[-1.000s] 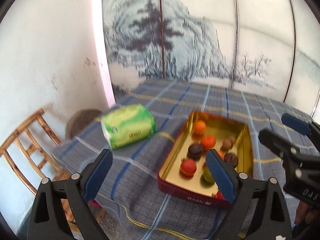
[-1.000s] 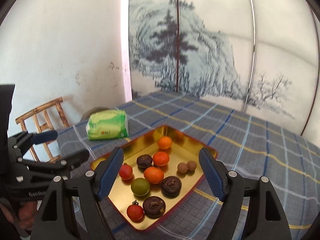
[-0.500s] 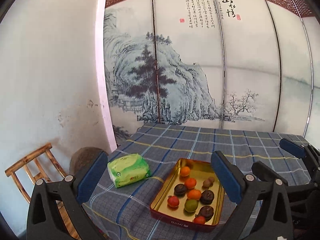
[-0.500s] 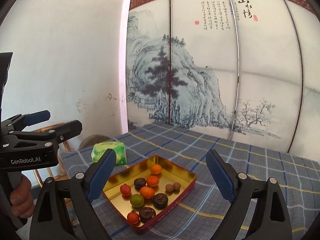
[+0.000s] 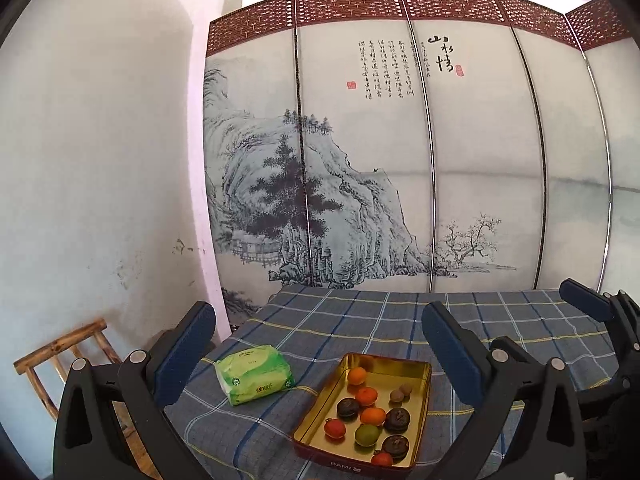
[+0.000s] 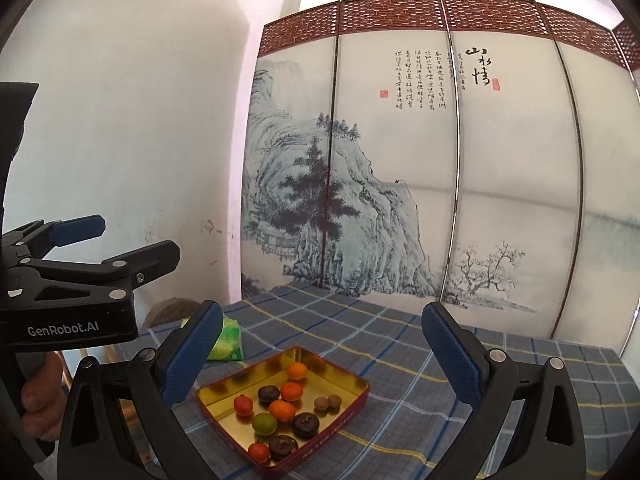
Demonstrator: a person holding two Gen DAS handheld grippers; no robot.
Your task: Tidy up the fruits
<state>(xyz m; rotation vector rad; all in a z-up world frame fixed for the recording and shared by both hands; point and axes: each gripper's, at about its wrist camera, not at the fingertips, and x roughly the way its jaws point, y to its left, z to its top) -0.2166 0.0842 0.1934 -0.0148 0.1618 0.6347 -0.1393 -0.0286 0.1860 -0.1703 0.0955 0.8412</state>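
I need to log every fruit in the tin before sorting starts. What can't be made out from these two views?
- Left wrist view: the red fruit at the tin's near corner is partly hidden by the rim.
- Both views: the two small brown fruits are too small to identify.
- Right wrist view: the green pack is partly hidden behind the right gripper's finger.
- Both views: the table's near edge is cut off.

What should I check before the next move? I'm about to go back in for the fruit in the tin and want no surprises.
1. Left gripper empty, jaws wide: ok.
2. Right gripper empty, jaws opening: ok.
3. Tin flat on the checked cloth: ok.
4. Fruits inside the tin, none on the cloth: ok.
5. Green tissue pack apart from the tin: ok.
6. Fruits sorted by kind: not ok, orange, dark and red ones mixed.
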